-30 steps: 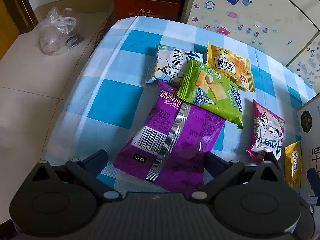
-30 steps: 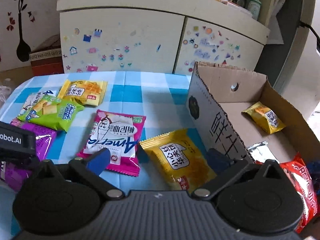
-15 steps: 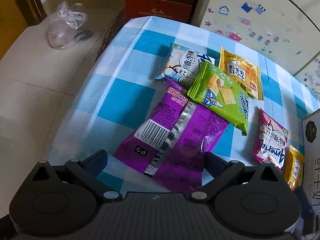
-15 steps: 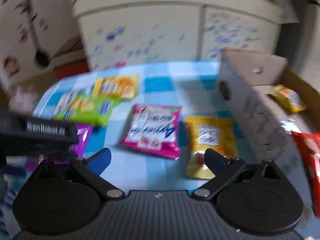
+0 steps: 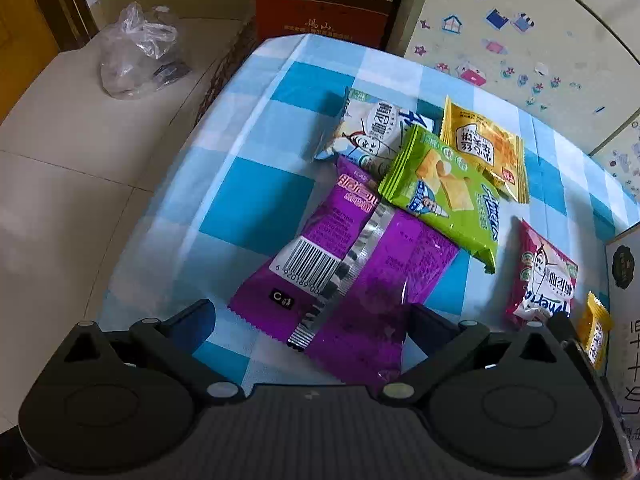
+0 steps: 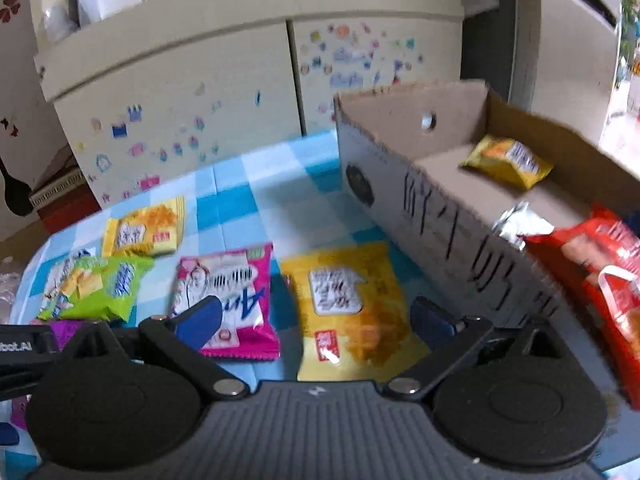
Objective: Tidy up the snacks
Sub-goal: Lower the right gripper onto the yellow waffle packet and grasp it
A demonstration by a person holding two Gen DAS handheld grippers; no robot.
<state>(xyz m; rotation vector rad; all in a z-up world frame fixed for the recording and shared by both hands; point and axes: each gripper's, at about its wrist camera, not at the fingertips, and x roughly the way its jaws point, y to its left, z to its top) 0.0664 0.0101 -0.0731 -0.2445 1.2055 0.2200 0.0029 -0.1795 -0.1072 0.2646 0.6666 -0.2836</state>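
The right gripper [image 6: 316, 316] is swinging toward the cardboard box [image 6: 420, 208], so the box and the red packet [image 6: 600, 276] inside it are looming larger than a second ago, and the yellow packet [image 6: 352, 308] on the counter is now sitting between its spread fingers. The left gripper [image 5: 312, 320] is drifting slightly, with the purple packet [image 5: 352, 272] sliding a little rightward in its view.

The right gripper [image 6: 314, 322] is hovering with jaws spread wide over a yellow snack packet [image 6: 352, 304] lying on the checkered tabletop [image 6: 256, 204], just beside a cardboard box [image 6: 444, 216] holding a small yellow packet [image 6: 508, 160] and a red packet [image 6: 604, 264].
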